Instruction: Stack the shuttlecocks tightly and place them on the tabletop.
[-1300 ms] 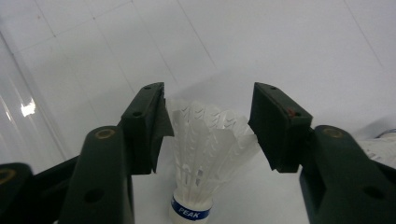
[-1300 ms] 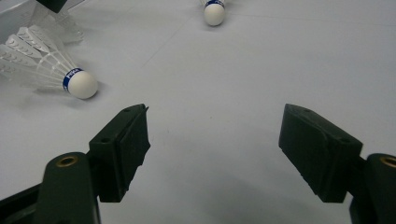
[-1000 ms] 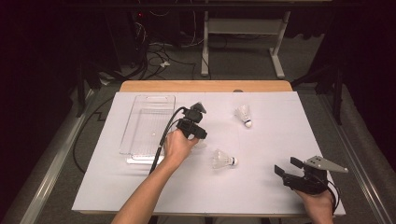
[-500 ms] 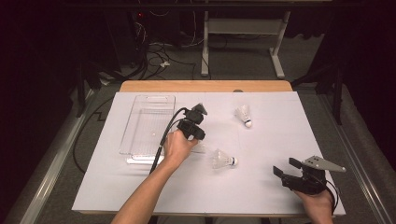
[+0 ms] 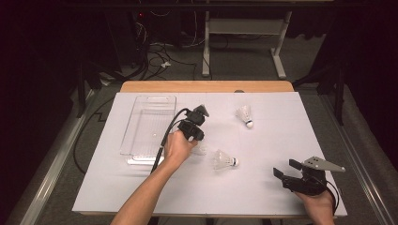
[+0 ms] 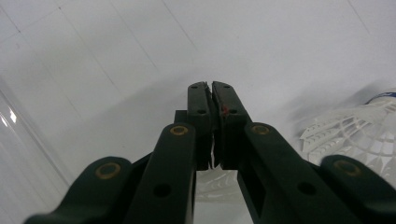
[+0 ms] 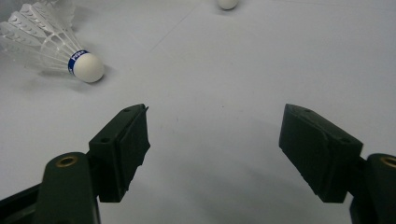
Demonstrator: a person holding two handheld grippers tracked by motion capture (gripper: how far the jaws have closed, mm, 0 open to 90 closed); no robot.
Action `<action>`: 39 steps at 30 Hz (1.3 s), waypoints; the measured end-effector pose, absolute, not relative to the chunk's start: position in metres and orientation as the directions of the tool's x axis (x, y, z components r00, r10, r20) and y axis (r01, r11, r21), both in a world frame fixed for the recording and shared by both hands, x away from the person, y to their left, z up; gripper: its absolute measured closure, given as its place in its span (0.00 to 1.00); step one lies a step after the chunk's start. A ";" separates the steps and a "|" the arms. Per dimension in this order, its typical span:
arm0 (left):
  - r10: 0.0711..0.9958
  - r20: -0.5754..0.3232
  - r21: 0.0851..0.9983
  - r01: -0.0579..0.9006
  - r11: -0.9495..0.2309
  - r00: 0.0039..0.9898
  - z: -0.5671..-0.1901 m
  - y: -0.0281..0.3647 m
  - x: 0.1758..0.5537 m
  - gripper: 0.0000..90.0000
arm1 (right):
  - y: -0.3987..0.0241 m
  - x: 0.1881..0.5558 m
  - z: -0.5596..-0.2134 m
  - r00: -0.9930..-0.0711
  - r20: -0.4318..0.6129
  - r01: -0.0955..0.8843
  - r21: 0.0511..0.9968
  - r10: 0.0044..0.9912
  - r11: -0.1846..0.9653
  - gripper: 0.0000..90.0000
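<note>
Now that the left gripper has just clenched its fingers on a shuttlecock's skirt, it seems ready to lift toward the clear tray, while the right gripper rests released

High view overhead, 2 tool views close — shared table

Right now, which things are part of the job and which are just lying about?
In the job:
left gripper, jaws just closed on a shuttlecock by its skirt
clear tray beside it, likely the destination
loose shuttlecocks, likely next

Lying about:
right gripper, open and idle
floor cables
desk frame behind
</note>
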State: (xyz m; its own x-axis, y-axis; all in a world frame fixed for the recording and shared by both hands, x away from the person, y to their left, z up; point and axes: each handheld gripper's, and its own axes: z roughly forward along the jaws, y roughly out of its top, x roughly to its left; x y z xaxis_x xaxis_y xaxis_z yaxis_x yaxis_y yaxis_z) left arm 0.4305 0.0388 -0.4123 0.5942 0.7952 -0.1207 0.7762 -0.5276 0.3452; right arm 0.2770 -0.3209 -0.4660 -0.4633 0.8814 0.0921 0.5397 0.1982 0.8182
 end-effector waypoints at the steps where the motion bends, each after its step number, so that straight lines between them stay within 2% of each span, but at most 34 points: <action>1: 0.795 -0.121 0.345 0.776 -0.528 0.594 -0.412 0.039 0.431 0.97 | -0.321 0.277 -0.466 -0.463 0.092 0.540 0.818 0.881 0.198 0.27; 39: 0.761 -0.096 0.444 0.712 -0.545 0.642 -0.390 0.052 0.441 0.98 | -0.321 0.277 -0.466 -0.465 0.101 0.543 0.817 0.880 0.194 0.27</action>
